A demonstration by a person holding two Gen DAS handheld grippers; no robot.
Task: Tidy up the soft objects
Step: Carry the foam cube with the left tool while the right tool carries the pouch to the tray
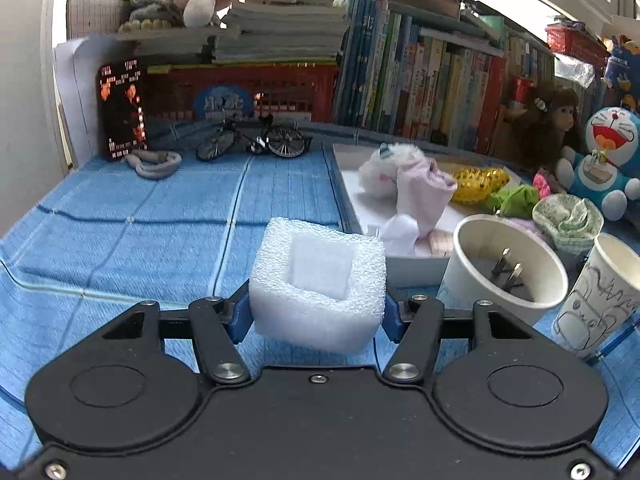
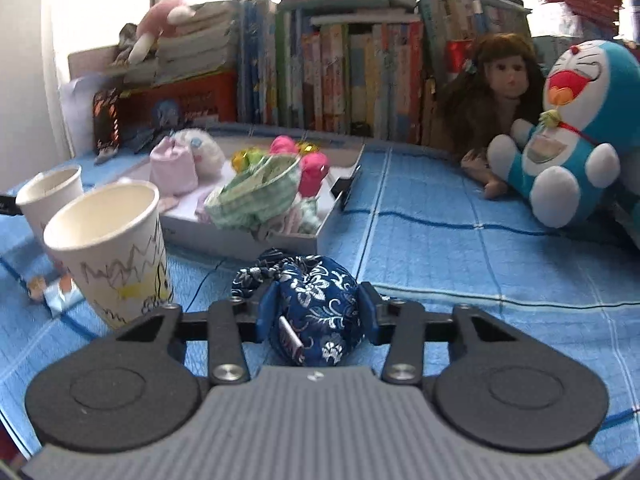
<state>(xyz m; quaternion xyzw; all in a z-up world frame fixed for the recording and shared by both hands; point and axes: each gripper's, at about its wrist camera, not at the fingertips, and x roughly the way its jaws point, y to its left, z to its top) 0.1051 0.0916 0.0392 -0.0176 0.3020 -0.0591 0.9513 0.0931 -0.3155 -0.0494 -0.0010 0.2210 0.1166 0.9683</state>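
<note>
With left tongs (image 1: pixel 318 312) clamping a foam block (image 1: pixel 318 280) and right tongs (image 2: pixel 316 312) clamping a blue pouch (image 2: pixel 316 304), both likely go next into the tray (image 2: pixel 256 242).

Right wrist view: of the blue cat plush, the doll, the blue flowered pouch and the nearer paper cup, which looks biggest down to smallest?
1. Blue cat plush
2. Doll, partly hidden by the plush
3. Nearer paper cup and blue flowered pouch: look alike, and both sit close to the camera, so unranked.
</note>
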